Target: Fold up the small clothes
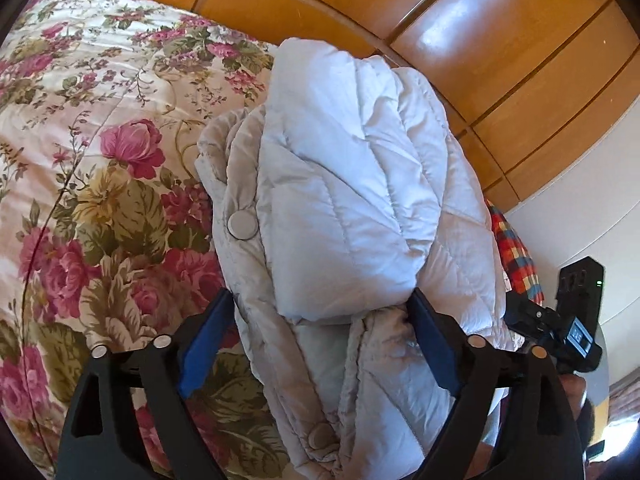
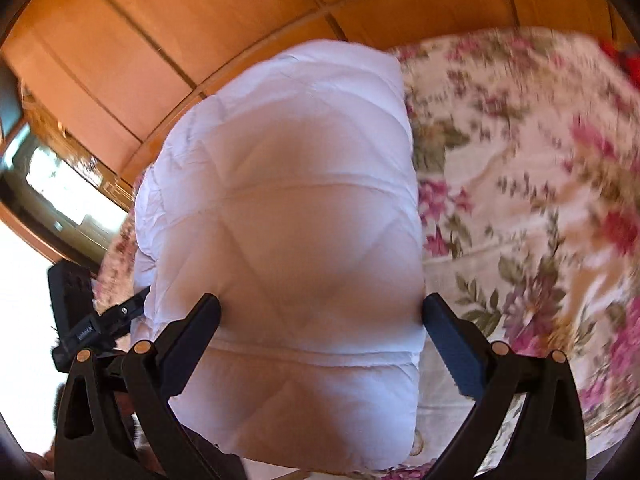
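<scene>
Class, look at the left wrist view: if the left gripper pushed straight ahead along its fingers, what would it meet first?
Most likely the folded white quilted jacket: it already lies between the open left gripper fingers, though depth is unclear.

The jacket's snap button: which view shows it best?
The left wrist view: the snap button sits sharp on the white quilted jacket. The right wrist view shows only the jacket's blurred quilted back, no button.

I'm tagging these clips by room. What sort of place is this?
Most likely a bedroom: a white quilted jacket lies folded on a bed with a floral bedspread, and glossy wooden wardrobe doors stand right behind it.
</scene>
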Available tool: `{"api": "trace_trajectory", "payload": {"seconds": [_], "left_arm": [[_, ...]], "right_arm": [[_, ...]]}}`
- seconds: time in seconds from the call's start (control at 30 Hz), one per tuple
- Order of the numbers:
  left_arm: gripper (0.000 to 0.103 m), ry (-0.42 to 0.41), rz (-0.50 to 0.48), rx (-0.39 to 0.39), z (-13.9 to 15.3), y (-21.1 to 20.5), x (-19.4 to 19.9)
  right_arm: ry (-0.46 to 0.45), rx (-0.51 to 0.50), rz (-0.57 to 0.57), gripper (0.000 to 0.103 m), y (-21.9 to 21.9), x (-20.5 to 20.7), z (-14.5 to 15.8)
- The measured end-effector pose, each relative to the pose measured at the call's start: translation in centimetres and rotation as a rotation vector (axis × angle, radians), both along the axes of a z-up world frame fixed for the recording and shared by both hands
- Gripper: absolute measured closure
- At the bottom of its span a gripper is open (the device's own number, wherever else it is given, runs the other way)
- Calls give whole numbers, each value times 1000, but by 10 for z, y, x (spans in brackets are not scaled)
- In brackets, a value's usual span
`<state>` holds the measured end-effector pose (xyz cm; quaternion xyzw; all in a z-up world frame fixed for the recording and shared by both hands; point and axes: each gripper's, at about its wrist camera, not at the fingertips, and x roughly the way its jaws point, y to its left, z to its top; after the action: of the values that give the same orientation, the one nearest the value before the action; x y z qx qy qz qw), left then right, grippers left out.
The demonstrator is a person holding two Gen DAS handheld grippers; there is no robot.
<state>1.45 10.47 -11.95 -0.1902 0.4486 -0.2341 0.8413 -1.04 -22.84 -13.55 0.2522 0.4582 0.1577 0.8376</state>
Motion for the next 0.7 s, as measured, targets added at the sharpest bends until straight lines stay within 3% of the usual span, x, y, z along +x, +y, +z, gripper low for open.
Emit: {"api": "trace_trajectory", "payload": {"seconds": [0.1,0.37,0.47,0.7], "left_arm": [[12,29,-11,-31,-4,6,6],[12,127,-24,-182,-19,19,18],[12,136,-28,-190,-21,19,26],[10,149,-38,-221,-30,24,47]], "right_arm": [[47,107,-8,2,-10,3,-12],[77,270,4,2,-22,21,-31],[96,338,-9,2,-30,34,-38],[99,354,26,2,-28,51,-37]]}}
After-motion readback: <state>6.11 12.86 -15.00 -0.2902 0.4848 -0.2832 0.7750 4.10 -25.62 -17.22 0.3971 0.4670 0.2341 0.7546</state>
